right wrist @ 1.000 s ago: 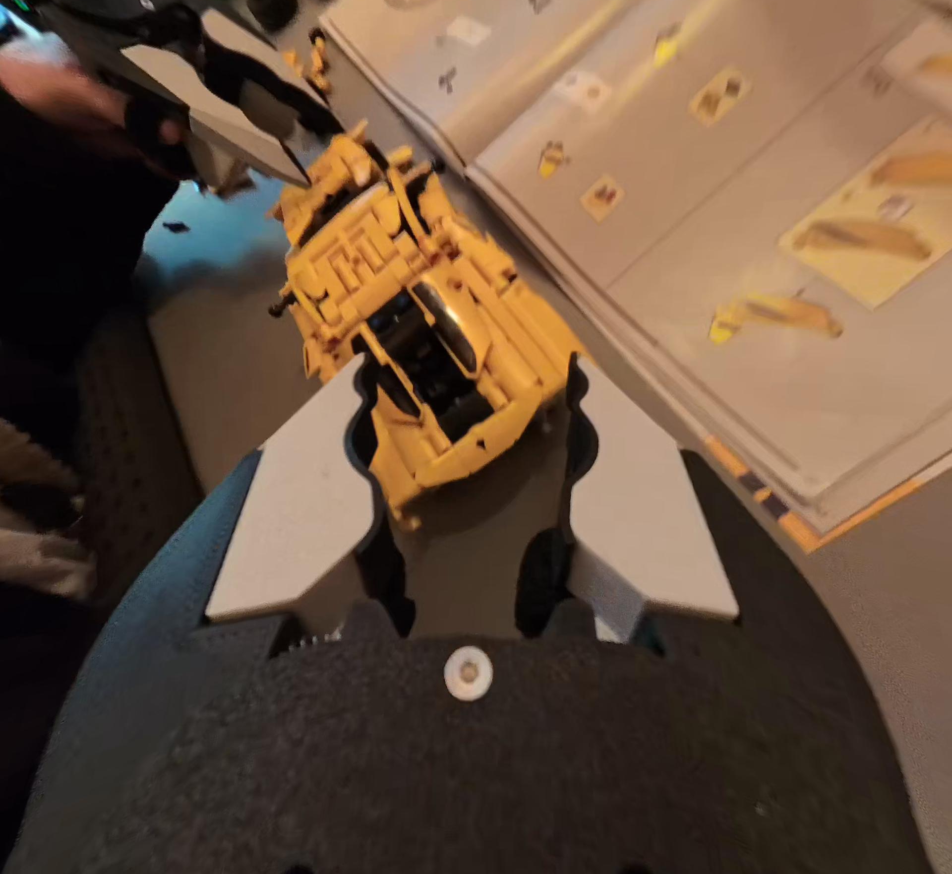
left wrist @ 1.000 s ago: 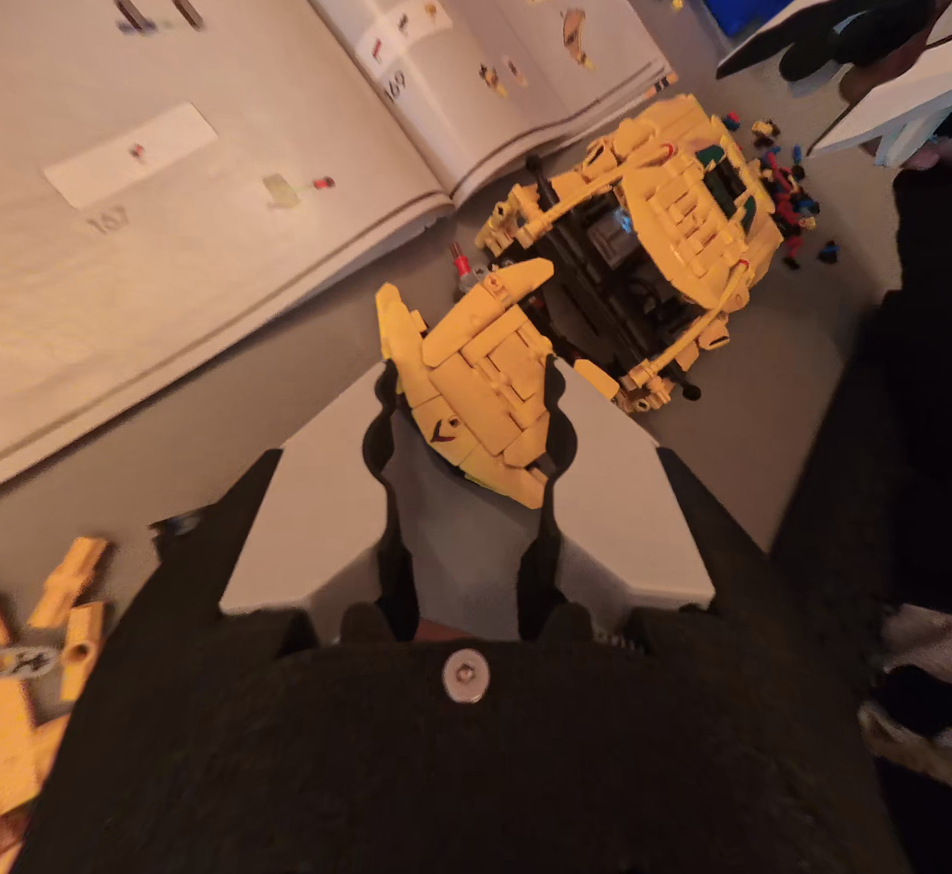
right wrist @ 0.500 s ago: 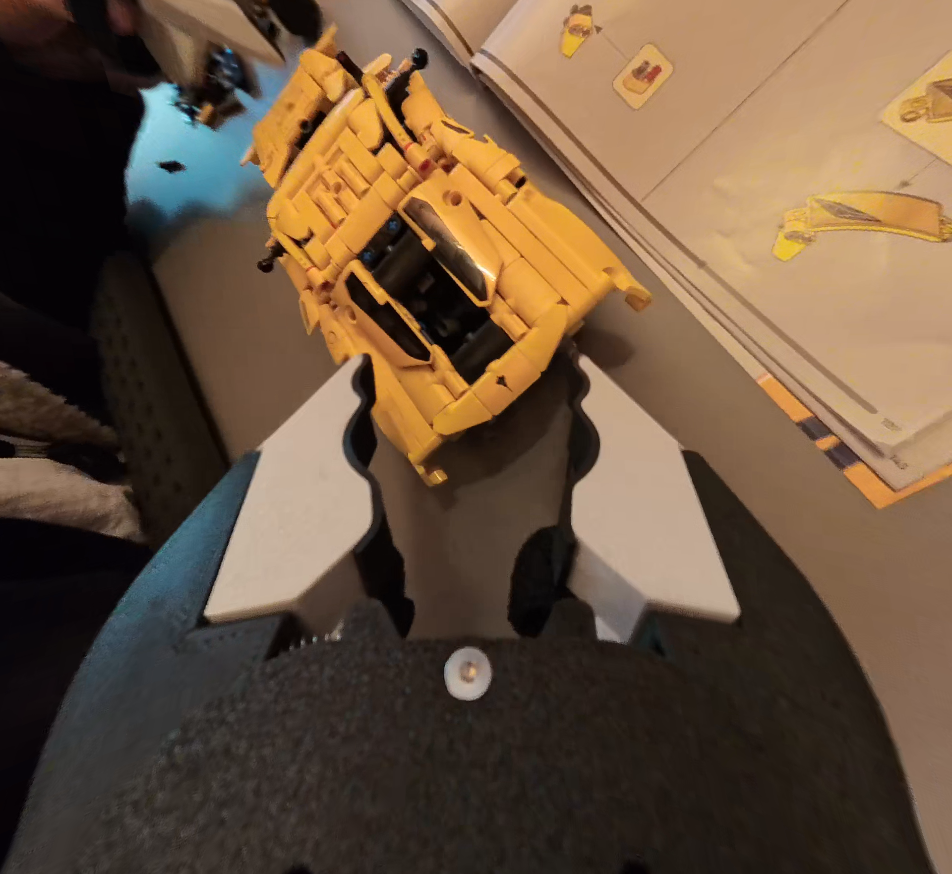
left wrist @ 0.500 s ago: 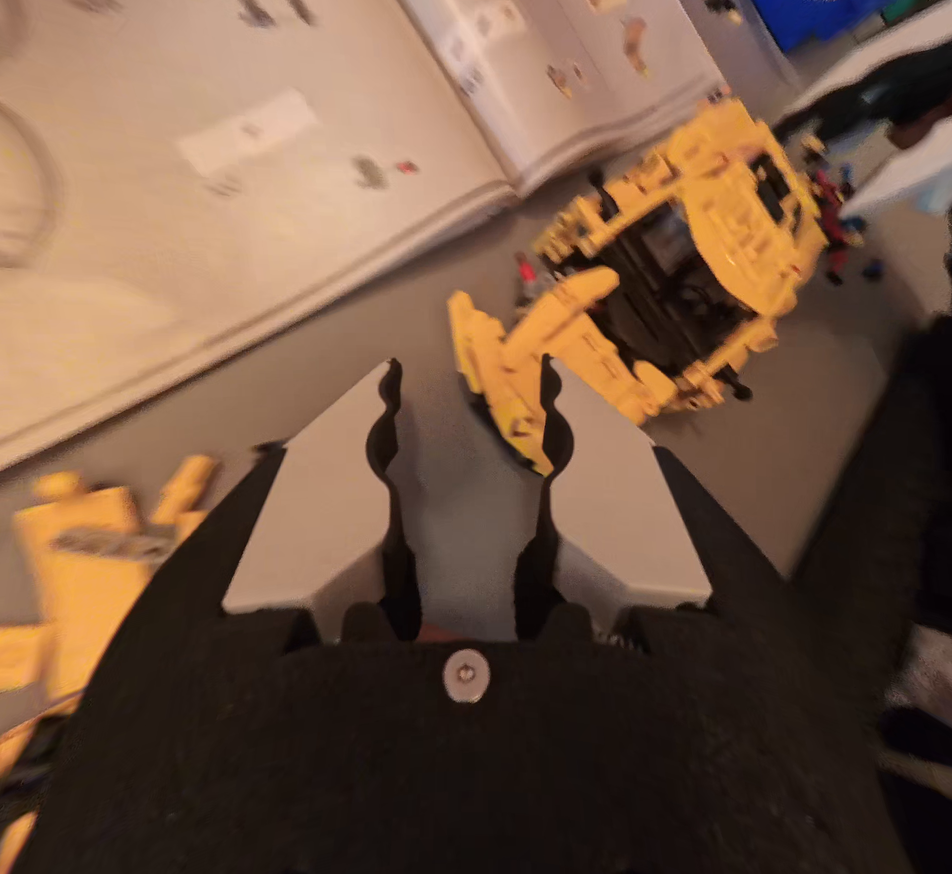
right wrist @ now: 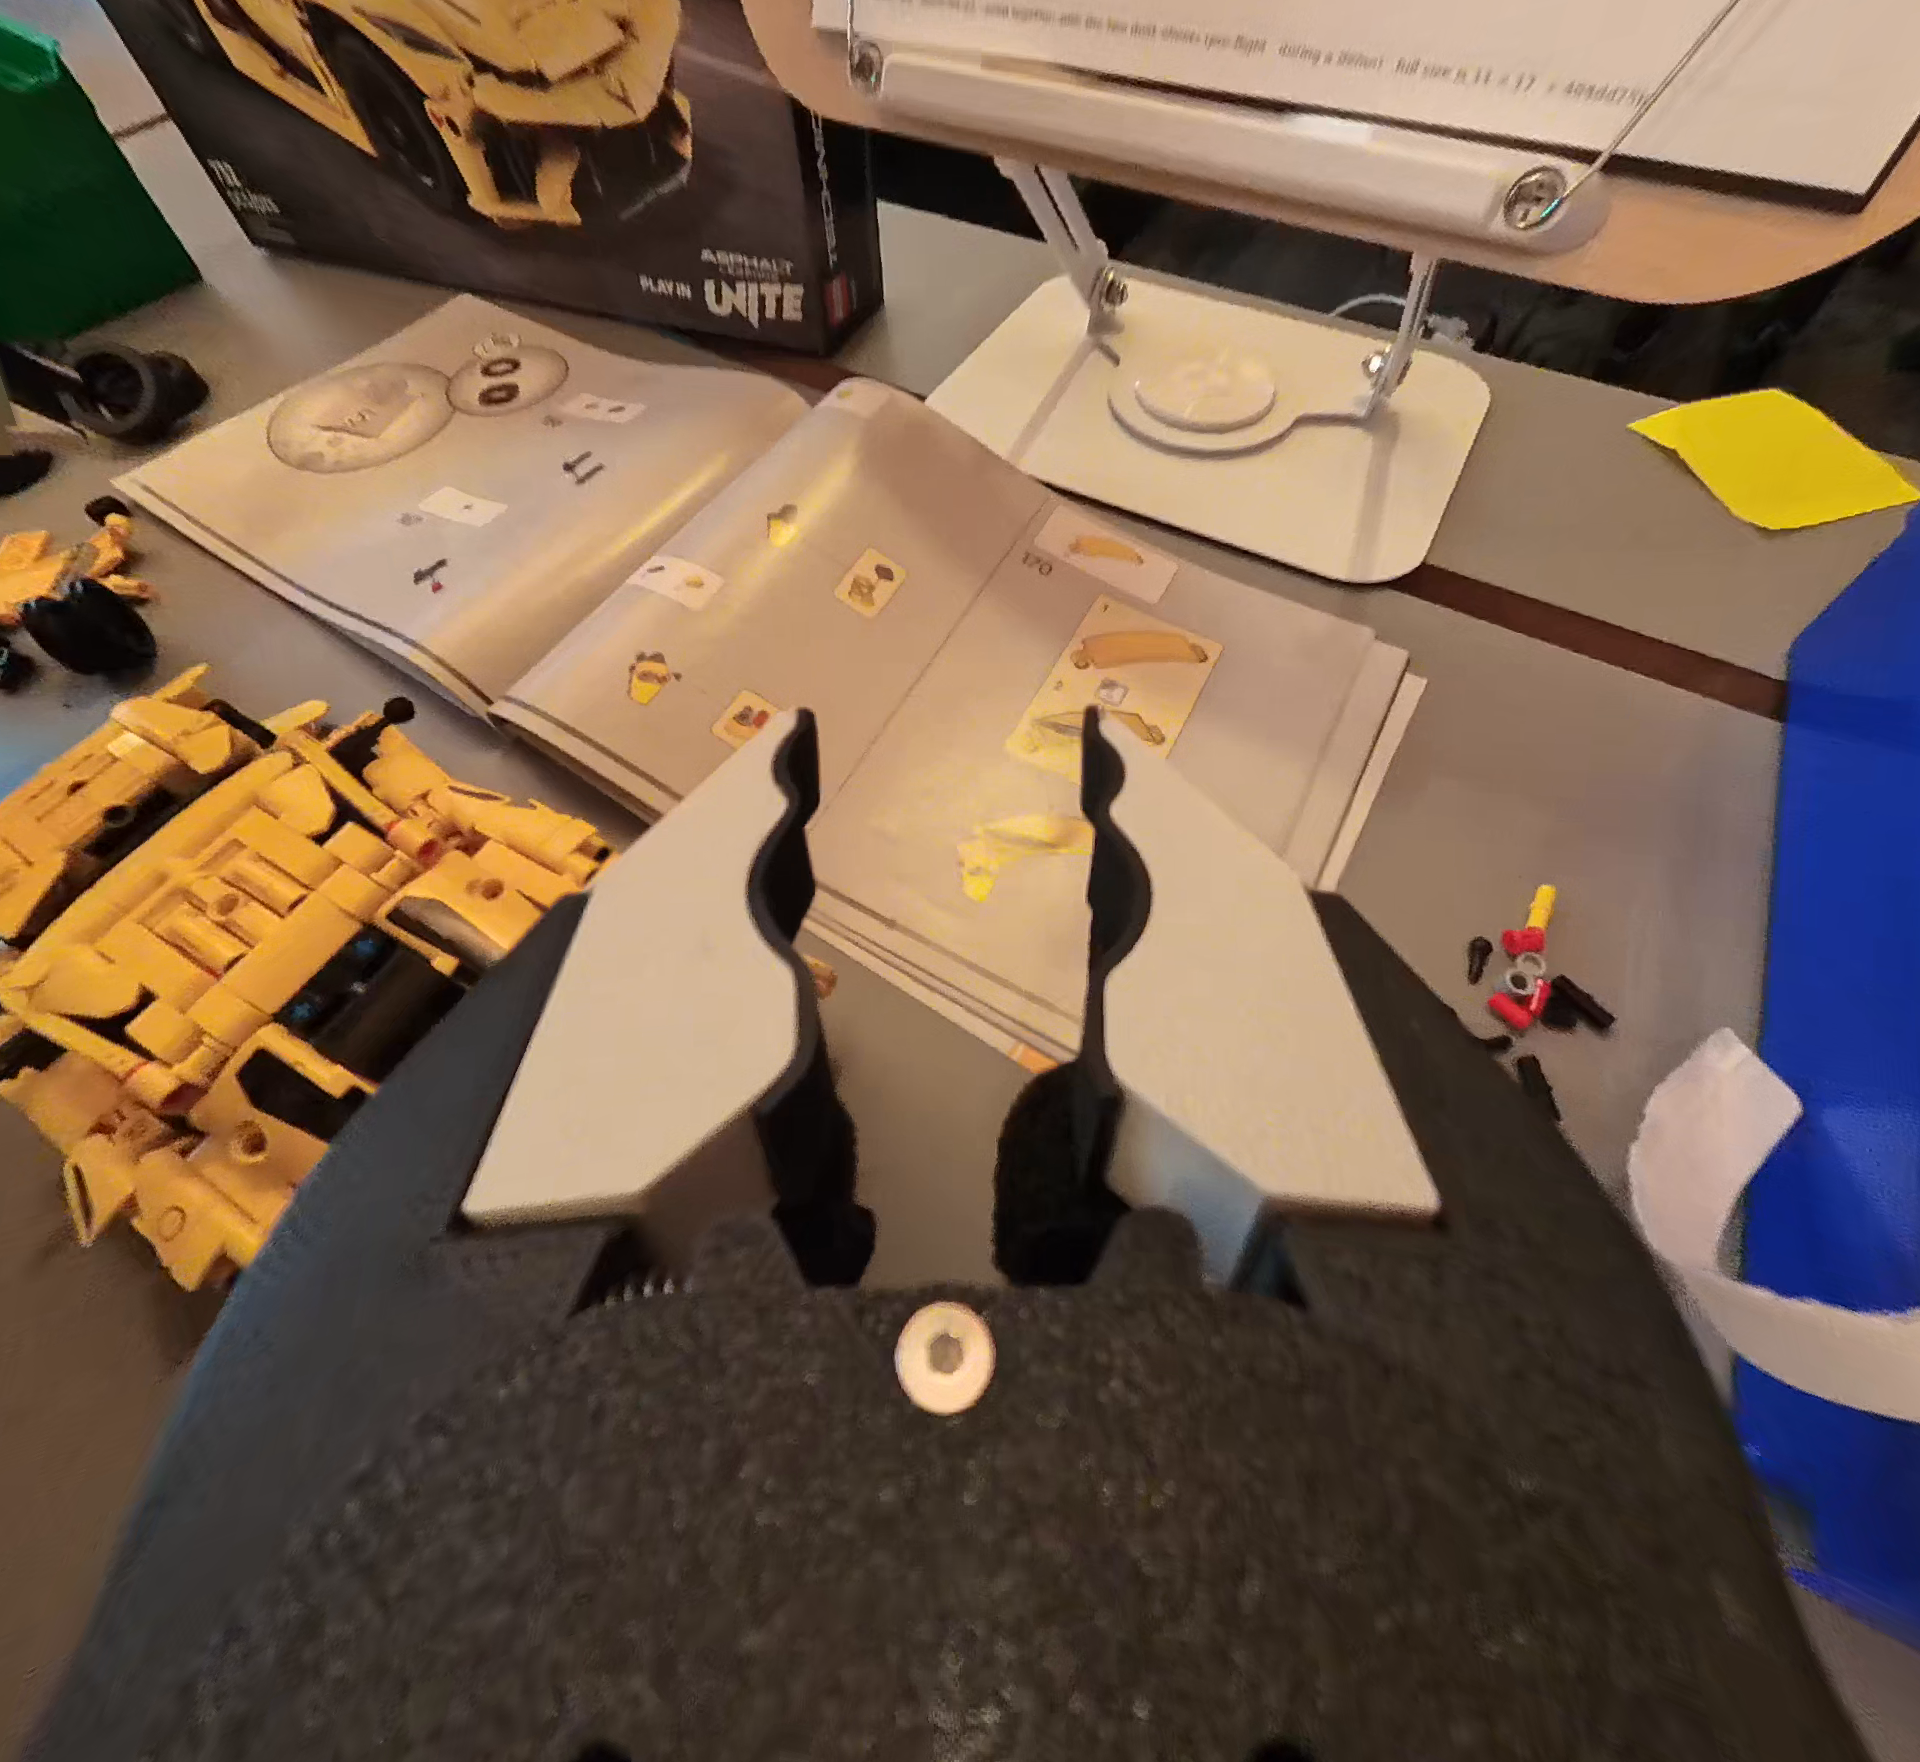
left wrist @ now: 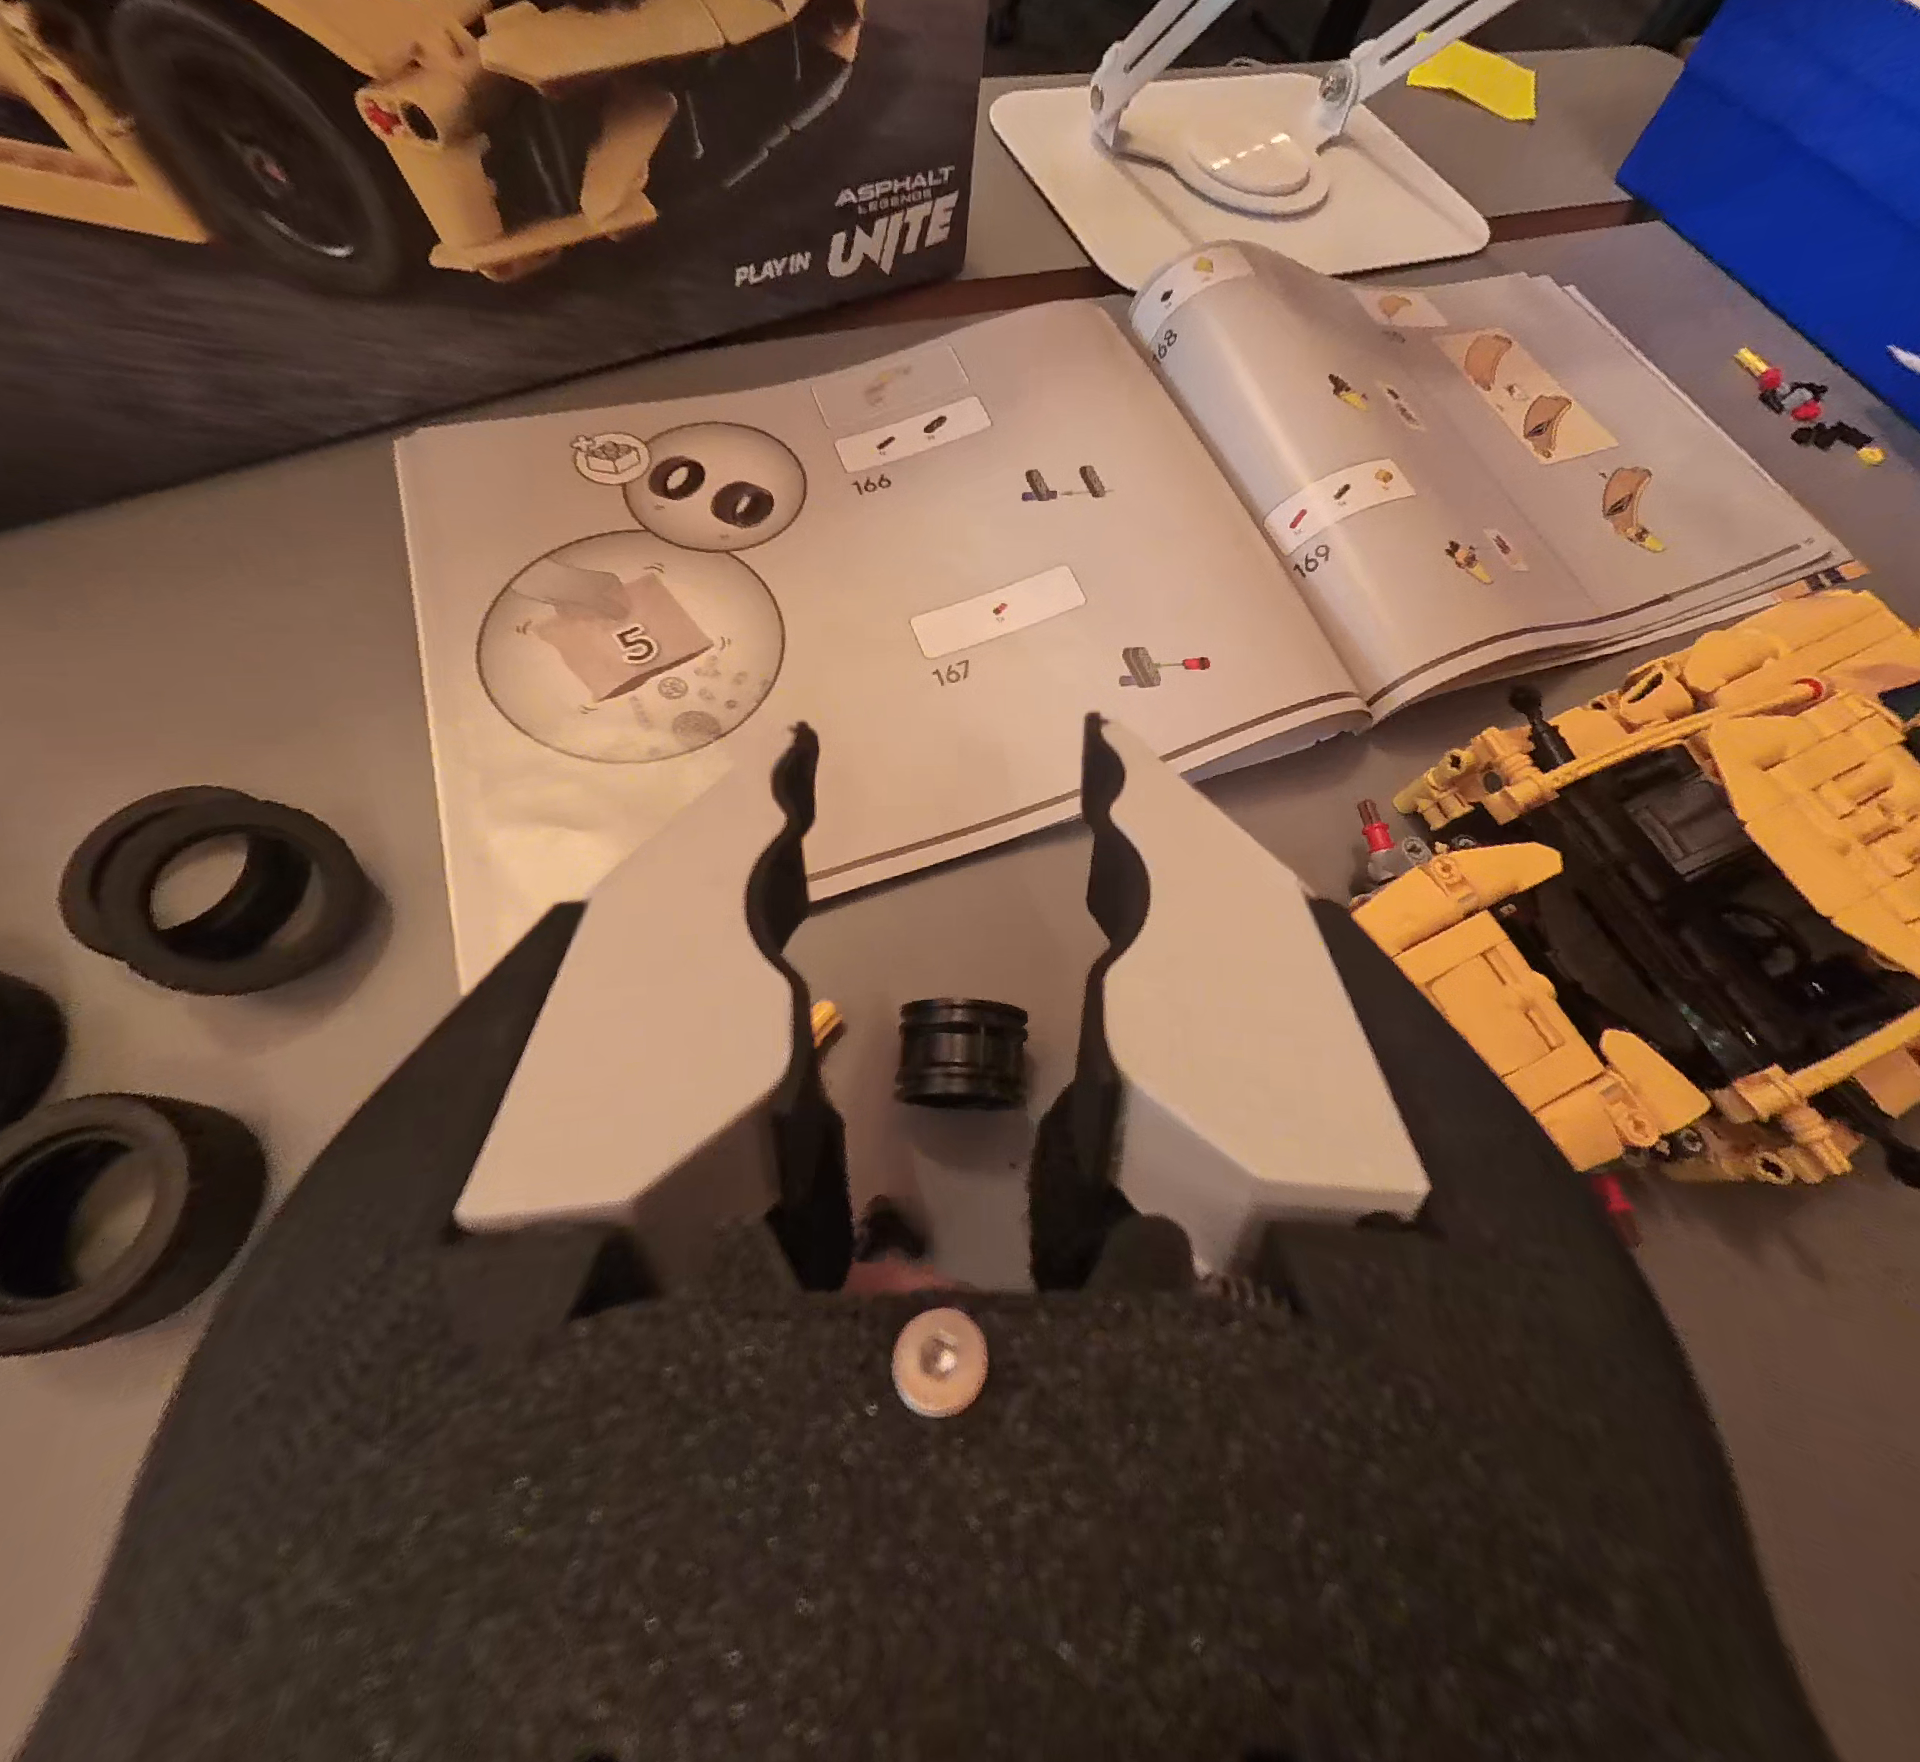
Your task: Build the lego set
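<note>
1. A flat grey surface (left wrist: 260, 632) is seen under everything, lit by warm, yellowish light.
2. A dark brown seam (right wrist: 1621, 616) is seen running across the surface behind the stand.
3. A white document stand (right wrist: 1226, 424) is set on a broad flat base at the far side (a printed sheet is clipped to its board).
4. A blue bin (right wrist: 1860, 881) is placed at the right edge, and a green one (right wrist: 62, 185) at the far left.
5. The space beyond the surface is left dark and indistinct.

Yellow car (left wrist: 1662, 912), black tyres (left wrist: 213, 886)
</note>
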### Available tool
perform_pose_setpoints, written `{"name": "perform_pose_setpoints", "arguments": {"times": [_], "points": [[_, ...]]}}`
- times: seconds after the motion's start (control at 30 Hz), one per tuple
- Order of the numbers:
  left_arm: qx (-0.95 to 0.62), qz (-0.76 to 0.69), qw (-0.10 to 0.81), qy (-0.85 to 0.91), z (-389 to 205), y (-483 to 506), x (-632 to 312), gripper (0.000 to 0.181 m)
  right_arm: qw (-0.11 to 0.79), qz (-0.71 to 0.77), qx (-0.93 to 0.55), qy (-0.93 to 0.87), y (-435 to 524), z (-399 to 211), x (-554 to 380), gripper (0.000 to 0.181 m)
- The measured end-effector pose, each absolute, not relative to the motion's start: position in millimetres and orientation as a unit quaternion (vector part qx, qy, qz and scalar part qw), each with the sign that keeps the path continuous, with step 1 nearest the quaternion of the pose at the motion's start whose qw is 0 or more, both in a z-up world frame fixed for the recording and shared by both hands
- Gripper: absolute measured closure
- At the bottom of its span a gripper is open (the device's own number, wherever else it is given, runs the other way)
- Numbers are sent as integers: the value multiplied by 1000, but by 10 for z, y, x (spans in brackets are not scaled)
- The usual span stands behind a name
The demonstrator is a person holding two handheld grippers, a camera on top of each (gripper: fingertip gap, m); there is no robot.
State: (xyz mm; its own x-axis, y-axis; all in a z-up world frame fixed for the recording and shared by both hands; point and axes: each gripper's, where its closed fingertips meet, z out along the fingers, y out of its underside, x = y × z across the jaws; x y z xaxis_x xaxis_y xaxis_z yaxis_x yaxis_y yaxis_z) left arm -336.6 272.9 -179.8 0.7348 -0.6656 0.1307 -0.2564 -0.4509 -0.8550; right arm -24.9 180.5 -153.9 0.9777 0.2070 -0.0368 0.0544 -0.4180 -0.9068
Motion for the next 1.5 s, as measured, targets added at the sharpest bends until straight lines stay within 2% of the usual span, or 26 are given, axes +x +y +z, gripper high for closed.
{"name": "perform_pose_setpoints", "arguments": {"times": [0.1, 0.27, 0.37, 0.43, 0.63, 0.8, 1.0, 1.23, 1.37, 1.47, 1.5], "points": [[-821, -231, 455, 254, -1749, 2796, -3474, 130, 527, 98, -842, -68, 1792, -1573, -256, 134], [-811, -305, 441, 233, -1658, 2745, -3401, 130, 555, 37, -830, -49, 1663, -1274, 103, 137], [-808, -305, 448, 233, -1626, 2745, -3403, 131, 569, -7, -820, -51, 1355, -957, 340, 152], [-809, -311, 441, 234, -1638, 2725, -3383, 131, 527, -25, -848, -51, 1065, -1082, 495, 156], [-813, -295, 441, 240, -1685, 2729, -3369, 132, 389, 13, -919, -62, 519, -2077, 561, 163], [-817, -287, 434, 249, -1746, 2724, -3347, 133, 326, 40, -943, -56, 216, -2350, 667, 167], [-818, -285, 430, 254, -1771, 2714, -3322, 134, 305, -11, -951, -57, -118, -2355, 981, 164], [-820, -279, 426, 262, -1803, 2701, -3309, 134, 300, 12, -952, -57, -246, -2505, 1076, 157], [-821, -274, 426, 265, -1813, 2699, -3305, 134, 326, 29, -941, -88, -198, -2499, 1051, 154], [-821, -273, 425, 266, -1819, 2699, -3304, 134, 327, 23, -938, -110, -176, -2563, 1026, 156], [-821, -273, 425, 265, -1821, 2700, -3306, 134, 331, 19, -937, -111, -169, -2561, 1034, 165]]}}
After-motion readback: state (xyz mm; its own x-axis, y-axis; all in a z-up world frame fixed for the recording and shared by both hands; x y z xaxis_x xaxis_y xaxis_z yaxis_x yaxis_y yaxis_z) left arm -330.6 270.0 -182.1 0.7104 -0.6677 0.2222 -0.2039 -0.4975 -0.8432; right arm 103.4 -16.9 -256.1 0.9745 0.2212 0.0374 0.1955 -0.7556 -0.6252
